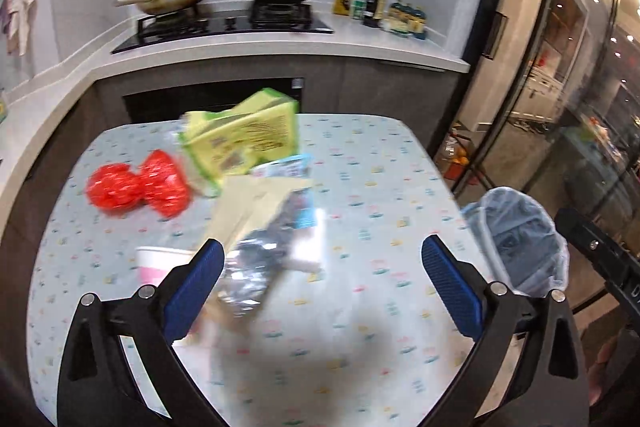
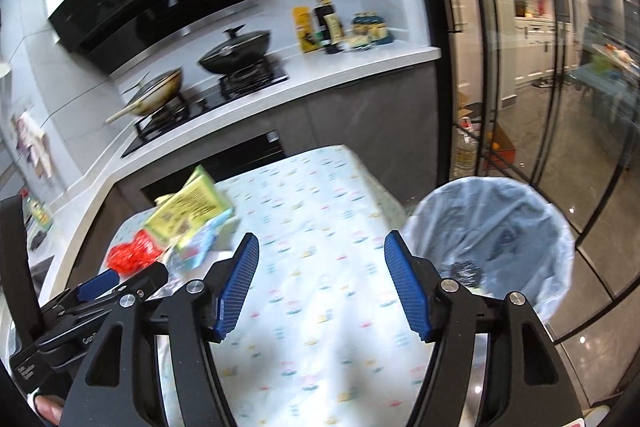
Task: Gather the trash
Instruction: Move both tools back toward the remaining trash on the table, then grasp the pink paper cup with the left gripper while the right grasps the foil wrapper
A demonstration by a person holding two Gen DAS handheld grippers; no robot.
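Observation:
A heap of trash lies on the far left part of the table (image 1: 360, 327): a red crumpled wrapper (image 1: 136, 187), a yellow-green carton (image 1: 240, 135), a blue packet (image 1: 288, 167), beige paper (image 1: 252, 203), a silver foil wrapper (image 1: 248, 275) and a white-pink paper cup (image 1: 156, 261). My left gripper (image 1: 322, 255) is open wide just short of the heap, its left pad beside the foil and the cup, nothing between the pads. My right gripper (image 2: 322, 247) hovers open over bare tablecloth. A bin (image 2: 492, 239) with a pale blue liner stands off the table's right edge.
Behind the table runs a kitchen counter (image 1: 280, 45) with a hob, two pans and bottles. Glass sliding doors (image 2: 560, 87) rise on the right behind the bin. A dark scrap (image 2: 464, 271) lies in the bin. One of the left tool's fingers (image 2: 98, 283) shows at the right wrist view's left.

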